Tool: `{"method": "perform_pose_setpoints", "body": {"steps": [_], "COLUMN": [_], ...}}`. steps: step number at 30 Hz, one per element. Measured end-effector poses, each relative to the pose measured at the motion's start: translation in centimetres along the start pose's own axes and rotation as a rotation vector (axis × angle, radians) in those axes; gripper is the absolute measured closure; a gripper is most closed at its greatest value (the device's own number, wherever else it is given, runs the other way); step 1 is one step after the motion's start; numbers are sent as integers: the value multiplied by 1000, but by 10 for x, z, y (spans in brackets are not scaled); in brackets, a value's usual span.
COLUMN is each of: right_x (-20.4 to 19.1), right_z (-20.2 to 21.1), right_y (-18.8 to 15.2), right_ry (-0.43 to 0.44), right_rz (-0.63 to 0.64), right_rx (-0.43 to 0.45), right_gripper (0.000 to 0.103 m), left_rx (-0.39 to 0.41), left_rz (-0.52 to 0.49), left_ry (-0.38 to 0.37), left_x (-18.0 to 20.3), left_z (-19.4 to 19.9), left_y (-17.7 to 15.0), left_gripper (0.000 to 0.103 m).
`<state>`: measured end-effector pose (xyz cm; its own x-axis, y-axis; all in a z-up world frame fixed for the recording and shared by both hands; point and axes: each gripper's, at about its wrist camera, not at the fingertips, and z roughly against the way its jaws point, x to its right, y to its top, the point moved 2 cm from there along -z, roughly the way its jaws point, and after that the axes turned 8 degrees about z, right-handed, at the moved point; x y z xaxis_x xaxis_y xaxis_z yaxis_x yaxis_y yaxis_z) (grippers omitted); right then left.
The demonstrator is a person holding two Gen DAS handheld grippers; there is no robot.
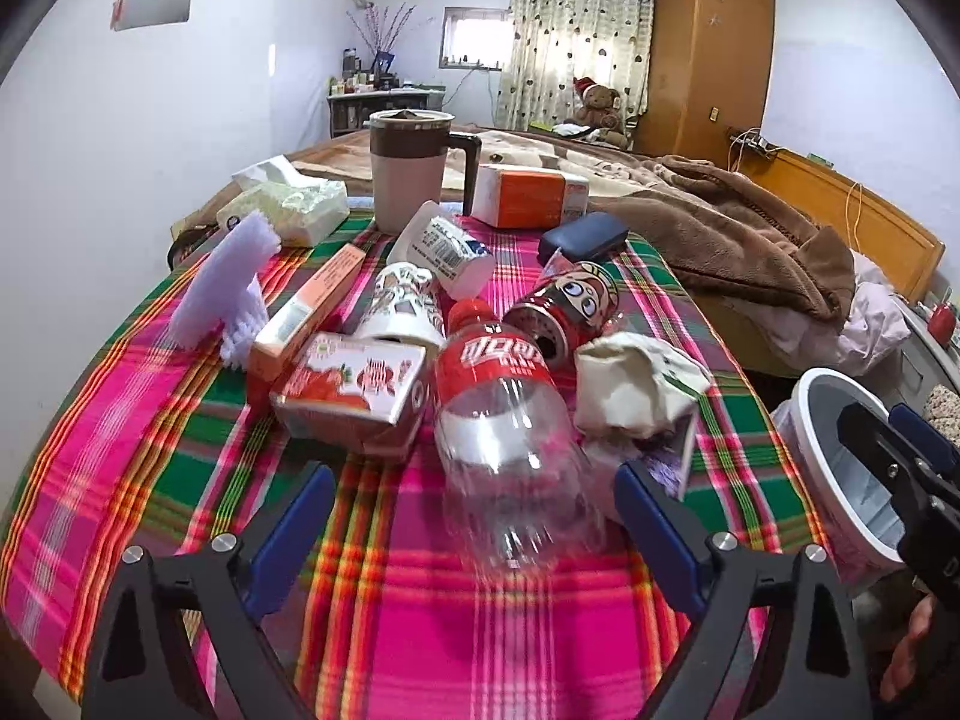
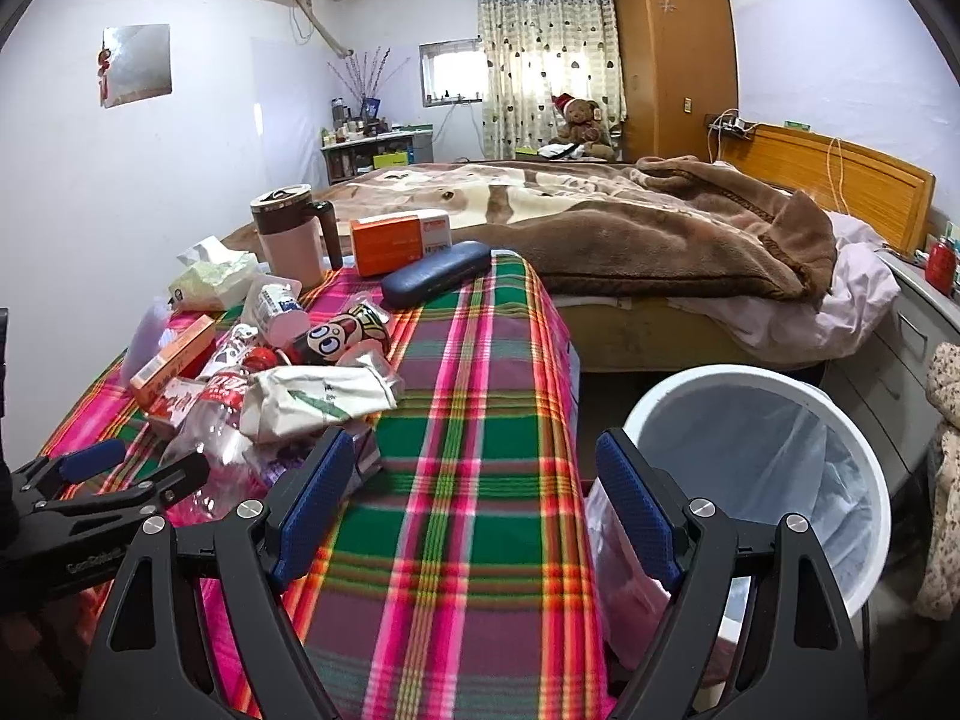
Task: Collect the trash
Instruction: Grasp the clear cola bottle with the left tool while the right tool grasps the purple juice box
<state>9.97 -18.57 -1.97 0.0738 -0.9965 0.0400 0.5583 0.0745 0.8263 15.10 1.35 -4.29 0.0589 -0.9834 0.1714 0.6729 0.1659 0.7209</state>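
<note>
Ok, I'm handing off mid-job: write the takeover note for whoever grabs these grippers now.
Left hand-held gripper: open, nothing gripped, clear plastic bottle lying between its fingers on the plaid cloth.
Right hand-held gripper: open, empty, over the table edge beside the white bin.
Trash pile: bottle, red can, crumpled paper bag, red carton.
Done: nothing visible in the bin liner.
Left: close on the bottle, drop it in the bin, then the rest.

Daylight glows through the curtain (image 2: 543, 54); fisheye edges bend, with slight motion blur.
</note>
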Motion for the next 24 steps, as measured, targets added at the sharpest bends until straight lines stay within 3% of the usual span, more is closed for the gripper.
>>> {"method": "perform_pose_setpoints", "body": {"steps": [9,11,16,24], "right_x": [-9,-9,-11,-13], "right_z": [-19,-22,-37,-57], "right_y": [15,17,21,11], "right_ry": [54,59,96,170], "right_rz": [-31,-32,-72,-148], "right_rx": [-35,-39,-77,-157], "right_gripper": [19,19,19,19], "left_rx": [-93,-106,-135,-138], "left_rz": [19,24,34,62], "left_ry": [-62,-81,-120,-136], "left_x": [-6,-8,-15,-30], "left_z": [-32,-36,-44,-43], "left_y": [9,11,13,13], "left_gripper": [10,14,39,40]}}
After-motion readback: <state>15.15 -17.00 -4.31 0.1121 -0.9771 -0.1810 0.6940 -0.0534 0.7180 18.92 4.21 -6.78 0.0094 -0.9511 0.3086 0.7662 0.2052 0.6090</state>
